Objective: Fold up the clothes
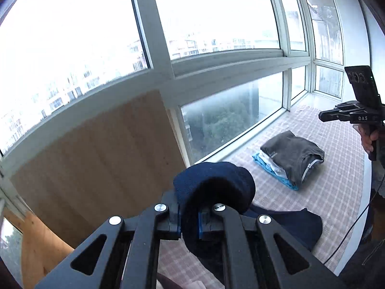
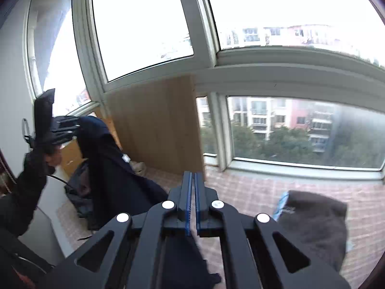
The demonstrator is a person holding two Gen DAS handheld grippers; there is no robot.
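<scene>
My left gripper [image 1: 189, 221] is shut on a fold of a dark navy garment [image 1: 214, 187], which bulges over the fingers and hangs down to the checked cloth. In the right wrist view that gripper [image 2: 72, 126] holds the navy garment [image 2: 113, 168] lifted at the left. My right gripper [image 2: 193, 202] has its blue-padded fingers nearly together with nothing visibly between them; navy cloth [image 2: 182, 260] lies below it. It also shows in the left wrist view [image 1: 324, 115], held above the bench at the right.
A stack of folded clothes, grey on top [image 1: 293, 154] over white and blue ones, lies on the checked cloth [image 1: 336, 187] by the window; it also shows at the right [image 2: 317, 221]. A wooden panel [image 1: 96, 159] leans on the window. A dark heap [image 2: 79, 187] lies at the left.
</scene>
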